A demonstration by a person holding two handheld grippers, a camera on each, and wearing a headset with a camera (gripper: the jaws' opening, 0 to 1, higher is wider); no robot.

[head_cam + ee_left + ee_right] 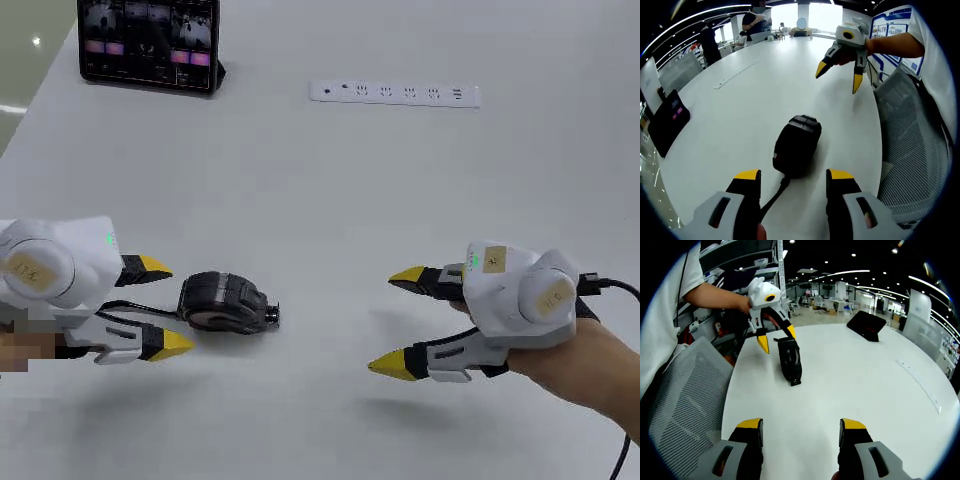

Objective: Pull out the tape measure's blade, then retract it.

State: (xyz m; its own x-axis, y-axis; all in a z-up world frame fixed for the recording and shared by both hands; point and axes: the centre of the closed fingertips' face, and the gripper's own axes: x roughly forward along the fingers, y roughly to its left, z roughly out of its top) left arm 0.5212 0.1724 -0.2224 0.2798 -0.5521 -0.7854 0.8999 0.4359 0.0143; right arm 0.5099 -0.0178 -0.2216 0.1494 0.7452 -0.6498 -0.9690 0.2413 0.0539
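Note:
A black tape measure (224,302) lies on its side on the white table (330,190), blade tip pointing right, no blade drawn out. In the left gripper view the tape measure (797,145) sits just ahead of the yellow-tipped jaws. My left gripper (160,305) is open with a jaw tip on either side of the case's left end, touching nothing. My right gripper (398,322) hovers open well to the right of the case, nothing between its jaws. From the right gripper view the tape measure (790,359) lies beyond with the left gripper (776,338) over its far end.
A dark tablet (150,42) stands at the back left of the table. A white power strip (395,93) lies at the back centre. A grey mesh chair (910,145) stands beside the table edge. People sit at the table's far end (760,20).

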